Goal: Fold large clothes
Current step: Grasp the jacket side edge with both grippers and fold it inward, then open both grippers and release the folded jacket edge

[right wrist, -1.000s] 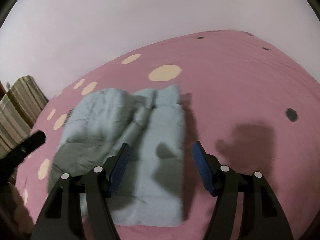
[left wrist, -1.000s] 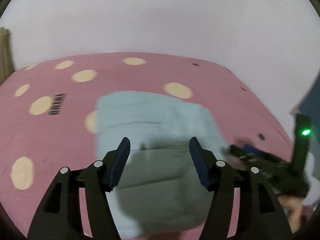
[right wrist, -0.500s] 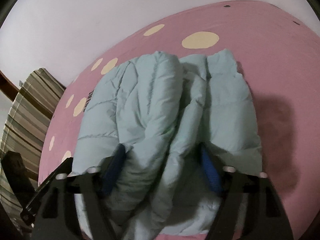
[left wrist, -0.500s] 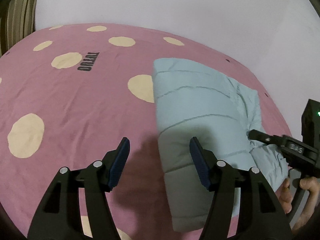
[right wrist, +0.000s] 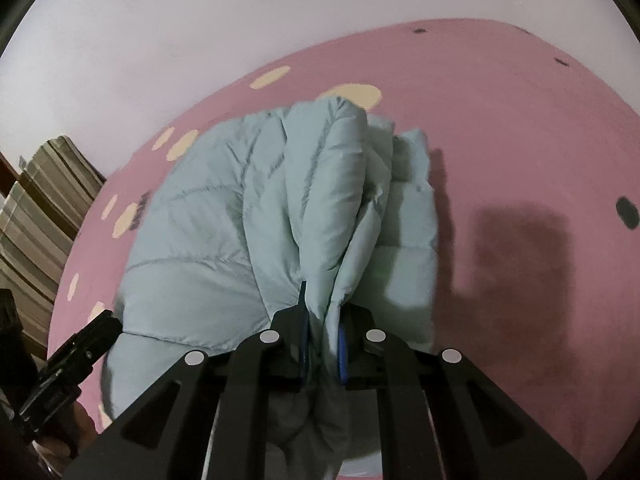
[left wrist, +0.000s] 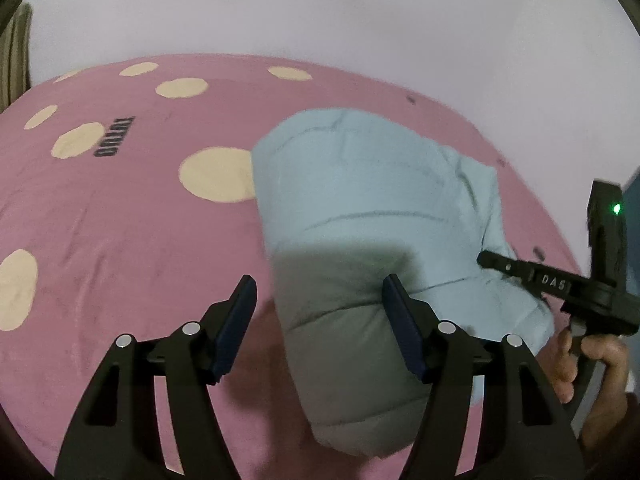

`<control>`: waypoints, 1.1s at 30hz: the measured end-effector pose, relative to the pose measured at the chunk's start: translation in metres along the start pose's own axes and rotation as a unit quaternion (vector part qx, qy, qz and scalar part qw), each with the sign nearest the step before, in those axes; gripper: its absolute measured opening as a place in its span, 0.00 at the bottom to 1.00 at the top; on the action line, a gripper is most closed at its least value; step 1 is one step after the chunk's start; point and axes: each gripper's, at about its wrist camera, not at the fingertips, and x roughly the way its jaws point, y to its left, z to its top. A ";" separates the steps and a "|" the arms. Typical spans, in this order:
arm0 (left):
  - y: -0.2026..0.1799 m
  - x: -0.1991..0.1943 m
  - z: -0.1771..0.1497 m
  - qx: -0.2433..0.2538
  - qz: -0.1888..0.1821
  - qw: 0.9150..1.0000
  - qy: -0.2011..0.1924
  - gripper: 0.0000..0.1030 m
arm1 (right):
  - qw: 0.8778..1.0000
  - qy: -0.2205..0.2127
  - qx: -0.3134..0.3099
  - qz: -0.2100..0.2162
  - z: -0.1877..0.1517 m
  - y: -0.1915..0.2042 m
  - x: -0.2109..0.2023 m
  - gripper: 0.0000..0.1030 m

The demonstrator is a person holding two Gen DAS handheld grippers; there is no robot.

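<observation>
Jacket (left wrist: pixel 372 216), pale blue and puffy, lies bundled mid-frame on the pink bed (left wrist: pixel 120 240), its length running up toward the wall. Right gripper (right wrist: pixel 322 340) has just been closing and now pinches a fold at its near end; left gripper (left wrist: pixel 316 308) hangs open, the near left edge between its fingers but unpressed

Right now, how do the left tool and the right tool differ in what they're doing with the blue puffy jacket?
The right tool has just been closing and is shut on a fold of the jacket; the left tool has just been opening, is open and grips nothing. The right tool's pads pinch the cloth; the left tool's fingers straddle the jacket's near edge, pads apart from it. Both are black with blue pads, angled down over the pink bedspread.
</observation>
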 end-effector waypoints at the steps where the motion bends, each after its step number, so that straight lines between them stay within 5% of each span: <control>1: -0.005 0.010 -0.002 0.007 0.006 1.000 0.011 0.64 | 1.000 0.003 -0.001 -0.002 -0.001 -0.004 0.004 0.10; 10: -0.014 0.050 -0.012 0.019 0.032 0.998 0.044 0.65 | 1.000 0.004 -0.003 -0.011 -0.008 -0.019 0.027 0.10; 14: -0.013 0.036 -0.010 0.023 0.031 0.999 0.037 0.63 | 1.000 -0.006 -0.009 -0.017 -0.006 -0.013 0.015 0.21; 20: -0.008 -0.009 -0.004 0.009 0.035 0.999 -0.021 0.63 | 0.994 -0.080 -0.052 -0.059 -0.012 0.015 -0.041 0.24; 22: -0.011 -0.014 -0.002 0.013 0.035 0.999 -0.035 0.63 | 0.992 -0.093 -0.075 -0.043 -0.018 0.031 -0.053 0.24; 33: -0.017 0.031 -0.022 0.011 0.033 0.999 0.031 0.65 | 0.993 -0.029 -0.099 -0.057 -0.042 0.035 0.005 0.24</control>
